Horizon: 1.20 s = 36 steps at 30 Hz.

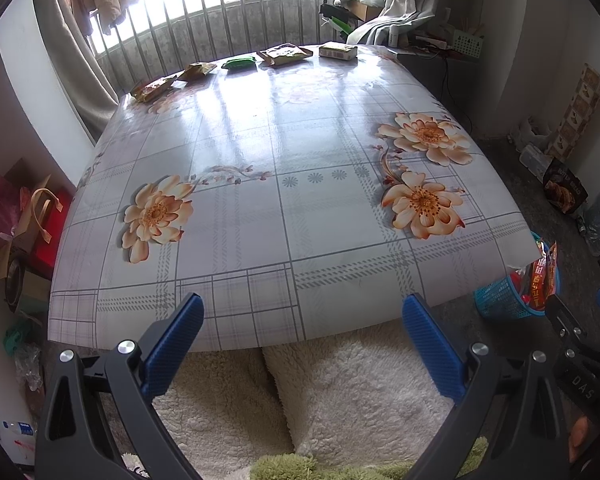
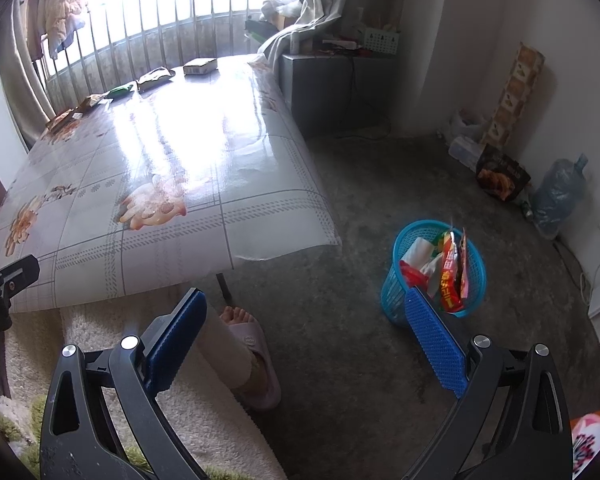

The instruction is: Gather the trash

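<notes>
Gaping empty, both tongs (image 1: 302, 312) (image 2: 306, 308); table edge hides half the basket (image 1: 496, 300).

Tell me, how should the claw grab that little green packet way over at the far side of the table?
The green packet lies flat on the table, so probably come down from above and pinch across its narrower width. There is a gap on each side from the neighbouring wrappers, which leaves room for the fingers.
</notes>
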Available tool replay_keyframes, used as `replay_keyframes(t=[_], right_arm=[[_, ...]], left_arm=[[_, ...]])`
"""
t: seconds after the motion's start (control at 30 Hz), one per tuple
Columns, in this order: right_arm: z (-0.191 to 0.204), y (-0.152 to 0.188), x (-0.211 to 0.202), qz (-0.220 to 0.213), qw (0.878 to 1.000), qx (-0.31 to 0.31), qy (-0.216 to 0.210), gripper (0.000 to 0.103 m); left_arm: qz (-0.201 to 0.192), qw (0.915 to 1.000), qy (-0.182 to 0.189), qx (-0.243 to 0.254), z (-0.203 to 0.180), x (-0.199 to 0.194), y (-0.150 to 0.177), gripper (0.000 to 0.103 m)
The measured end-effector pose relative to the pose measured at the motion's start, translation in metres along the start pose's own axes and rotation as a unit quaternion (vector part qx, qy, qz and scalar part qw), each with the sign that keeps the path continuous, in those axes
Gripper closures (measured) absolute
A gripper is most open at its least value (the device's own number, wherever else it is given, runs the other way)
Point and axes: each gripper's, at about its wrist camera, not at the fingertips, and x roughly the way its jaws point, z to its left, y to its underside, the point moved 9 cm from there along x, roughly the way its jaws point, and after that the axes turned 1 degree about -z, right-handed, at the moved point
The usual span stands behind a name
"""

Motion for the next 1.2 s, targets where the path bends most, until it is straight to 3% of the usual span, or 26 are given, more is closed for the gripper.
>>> replay_keyframes(t=[1.2], right_arm=[[0.0016,0.0011,0.0002,0.004,1.0,0.008,-0.006,0.008]], left_arm=[[0.005,1.0,0.002,-0.002,0.0,0.0008,0.0026,0.005]])
